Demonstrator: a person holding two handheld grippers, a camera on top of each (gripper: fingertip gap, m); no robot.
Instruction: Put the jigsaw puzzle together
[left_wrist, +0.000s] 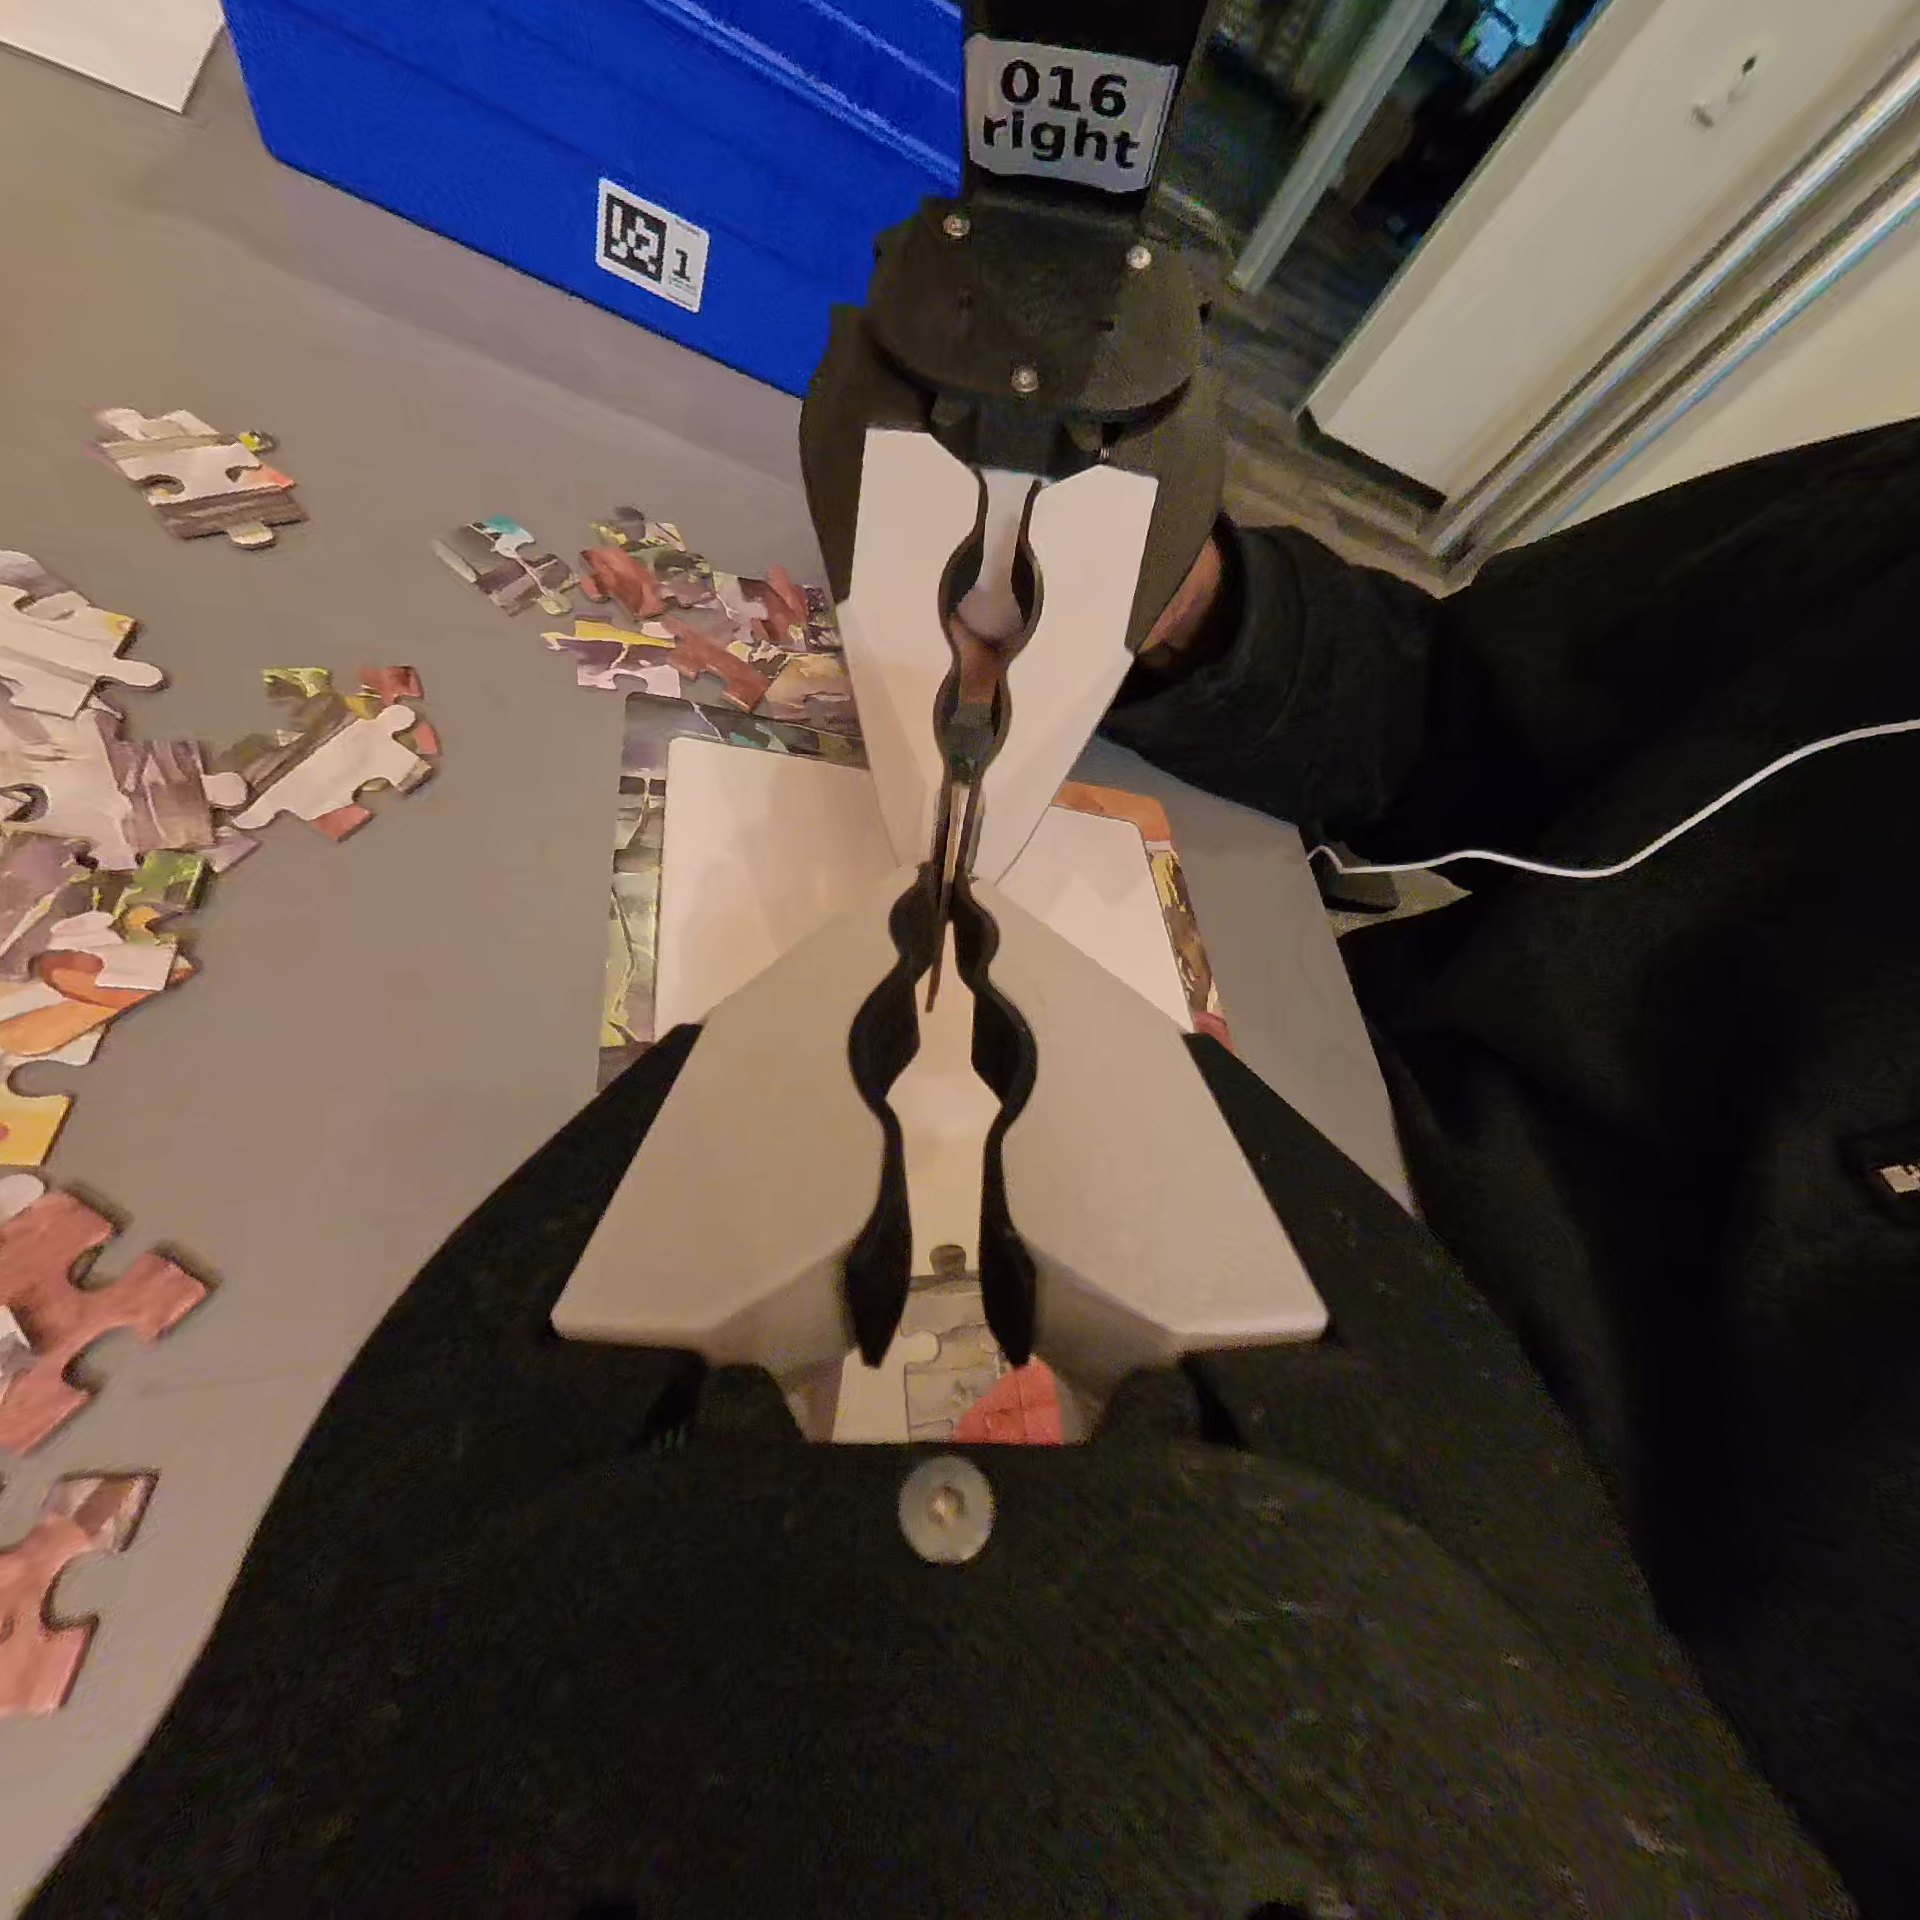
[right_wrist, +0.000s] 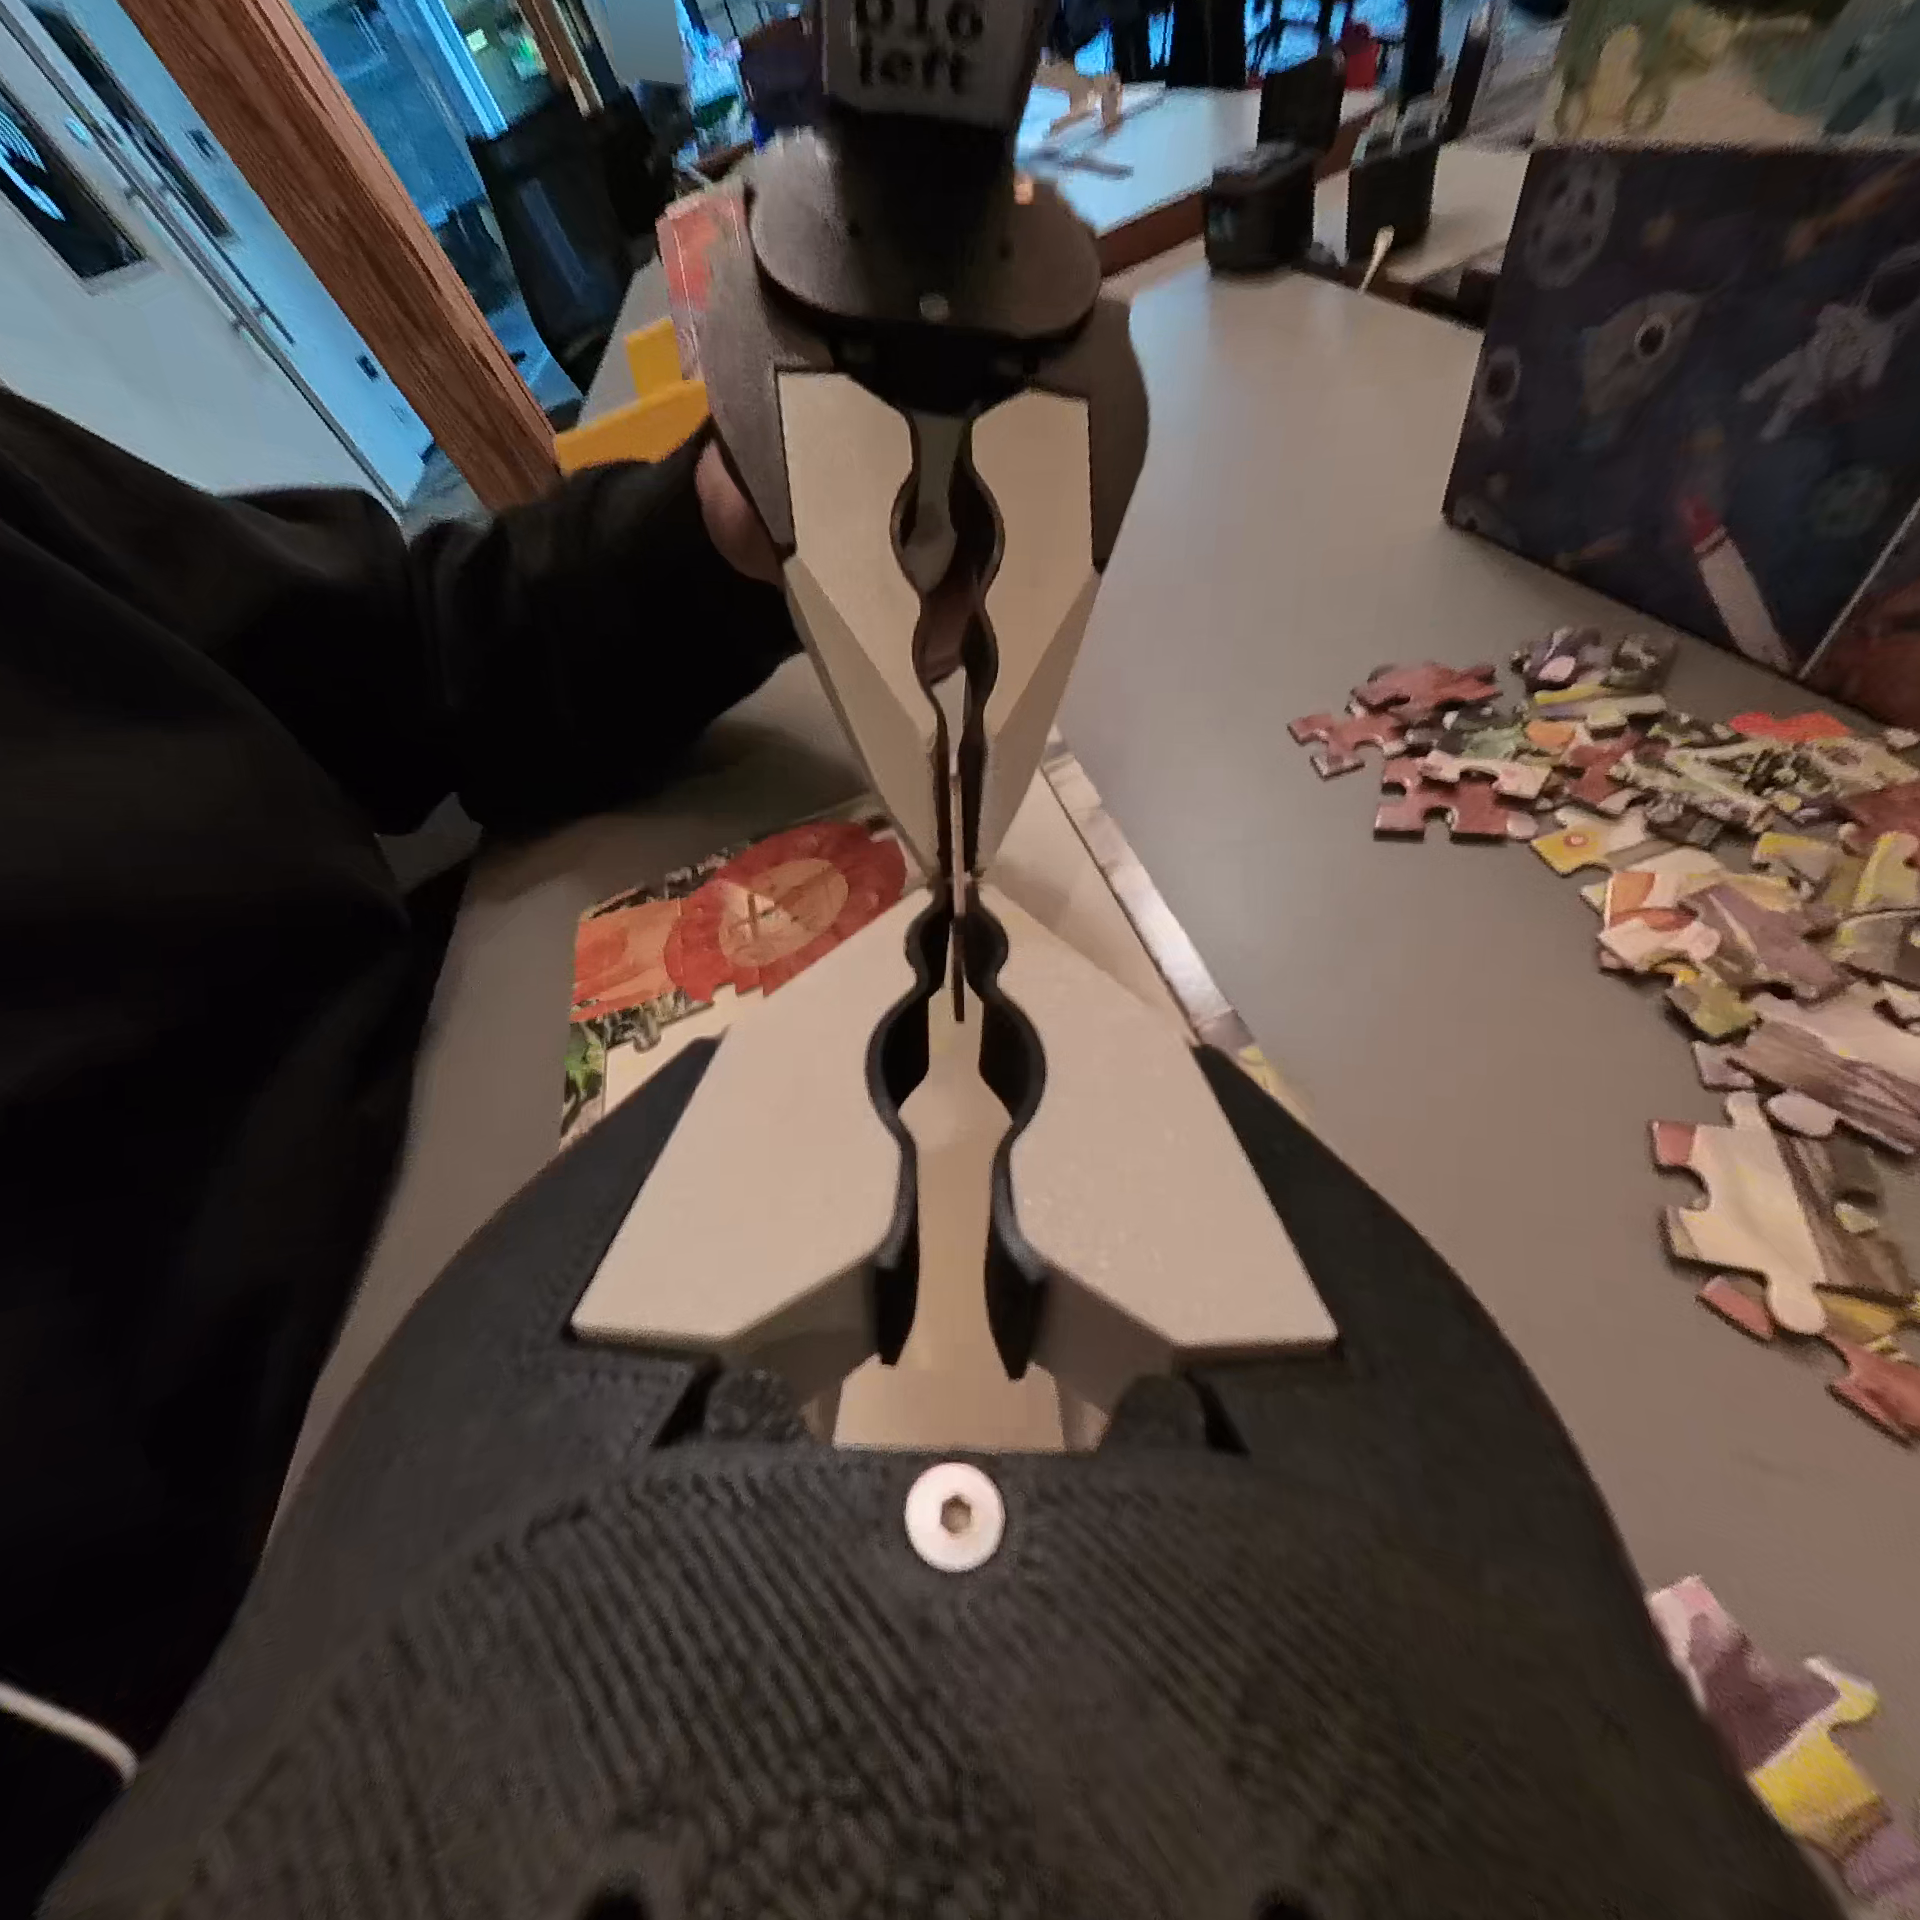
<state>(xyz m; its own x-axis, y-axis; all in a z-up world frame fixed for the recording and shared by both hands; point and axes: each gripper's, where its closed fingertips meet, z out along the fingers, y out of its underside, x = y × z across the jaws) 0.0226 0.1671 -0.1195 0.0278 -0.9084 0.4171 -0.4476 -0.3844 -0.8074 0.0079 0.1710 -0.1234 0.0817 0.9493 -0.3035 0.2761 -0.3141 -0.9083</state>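
Note:
My two grippers meet tip to tip above the puzzle board (left_wrist: 727, 831), a white tray with a coloured border. A thin puzzle piece (left_wrist: 932, 982) stands edge-on between them. My left gripper (left_wrist: 940, 899) is shut on one end of it and my right gripper (left_wrist: 954, 857) is shut on the other end. In the right wrist view the same piece (right_wrist: 956, 982) runs between my right gripper (right_wrist: 958, 906) and the left gripper (right_wrist: 958, 857). Joined pieces with red flowers (right_wrist: 748, 914) lie in the board's corner (right_wrist: 613, 1060).
Loose pieces lie on the grey table (left_wrist: 416, 1039): a group behind the board (left_wrist: 686, 623), a pile at the left (left_wrist: 94, 883), and a spread (right_wrist: 1714, 831). A blue box (left_wrist: 520, 135) and a dark picture box (right_wrist: 1683, 395) stand behind. A person's black sleeve (right_wrist: 208, 727) is beside the board. Only a small space, under 4 cm, lies between the two pairs of fingers.

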